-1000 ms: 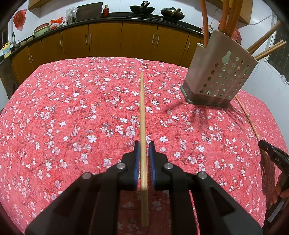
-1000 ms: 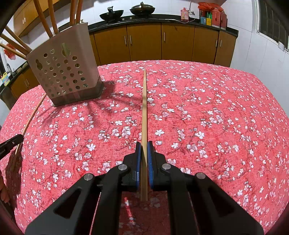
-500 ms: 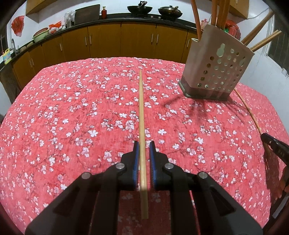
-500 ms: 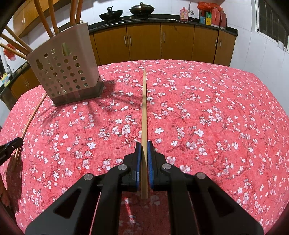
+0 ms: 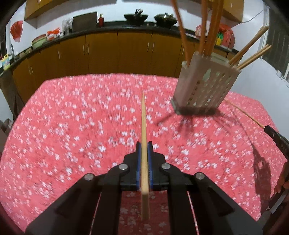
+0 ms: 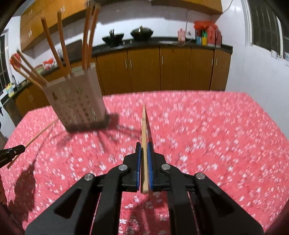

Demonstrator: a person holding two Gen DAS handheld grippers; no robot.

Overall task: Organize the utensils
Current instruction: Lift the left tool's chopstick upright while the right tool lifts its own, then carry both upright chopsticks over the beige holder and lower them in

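A long pale wooden chopstick [image 5: 144, 126] was held tight in the left gripper [image 5: 144, 146] and another wooden stick [image 6: 144, 126] in the right gripper [image 6: 144, 146], above the red flowered tablecloth [image 6: 216, 135], near the beige holed holder [image 5: 204, 85].

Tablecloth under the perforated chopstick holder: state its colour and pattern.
Red tablecloth scattered with small white blossoms, clearest in the right wrist view.

- red floral tablecloth [image 5: 75, 130]
- brown cabinets [image 6: 159, 68] under a black counter [image 5: 126, 29]
- two dark woks [image 5: 135, 17] on it
- red packages [image 6: 207, 34] by the window [image 6: 265, 23]
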